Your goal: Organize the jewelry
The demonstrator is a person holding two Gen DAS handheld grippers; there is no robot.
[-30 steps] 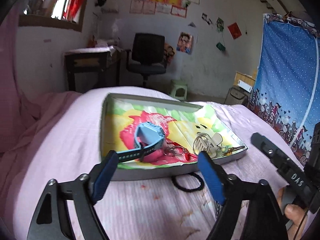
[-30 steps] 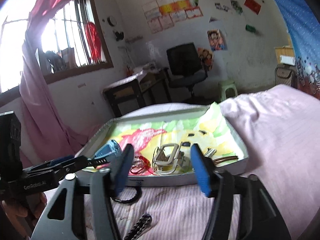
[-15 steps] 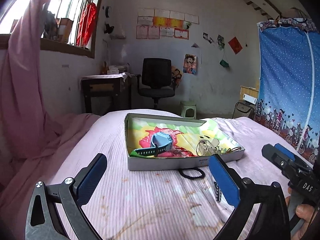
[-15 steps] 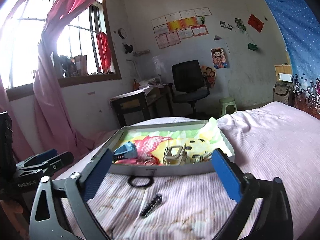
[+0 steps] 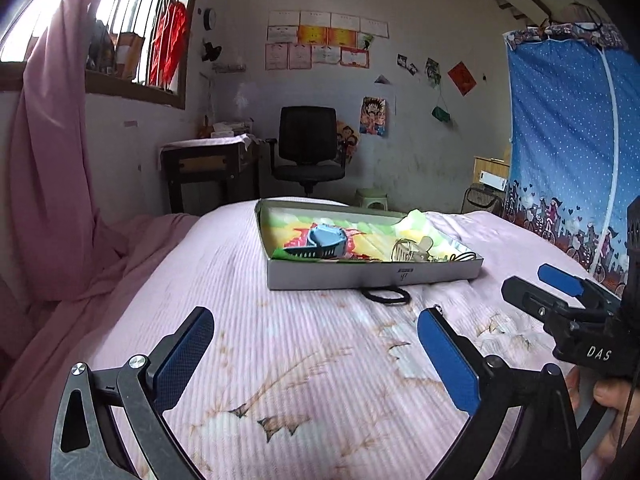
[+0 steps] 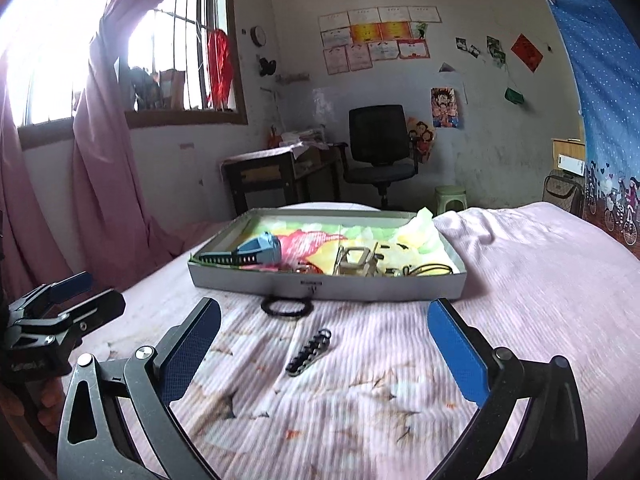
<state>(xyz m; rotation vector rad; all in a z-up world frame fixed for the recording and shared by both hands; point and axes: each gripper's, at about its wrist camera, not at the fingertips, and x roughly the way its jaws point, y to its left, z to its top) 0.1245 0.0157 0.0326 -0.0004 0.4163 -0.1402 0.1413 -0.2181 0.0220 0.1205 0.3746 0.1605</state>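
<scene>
**Both grippers wide open, jewelry mostly in the tray**

Left hand-held gripper (image 5: 316, 354) and right hand-held gripper (image 6: 324, 350) are both fully released, nothing between the pads, hovering over the pink bed (image 6: 520, 280). The shallow grey cardboard tray (image 6: 328, 286) holds a blue plastic watch (image 6: 256, 250) and a clear hair claw (image 6: 358, 260). A black elastic hair tie (image 6: 286, 306) lies right against the tray's front wall, and a small black beaded clip (image 6: 308, 352) sits nearer on the bedsheet.

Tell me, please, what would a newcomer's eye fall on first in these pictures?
Likely the shallow grey tray with its bright painted lining, mid-bed on the pink sheet, holding a blue wristwatch. In front lie a black hair tie and a dark beaded bracelet, framed by the open right gripper.
</scene>
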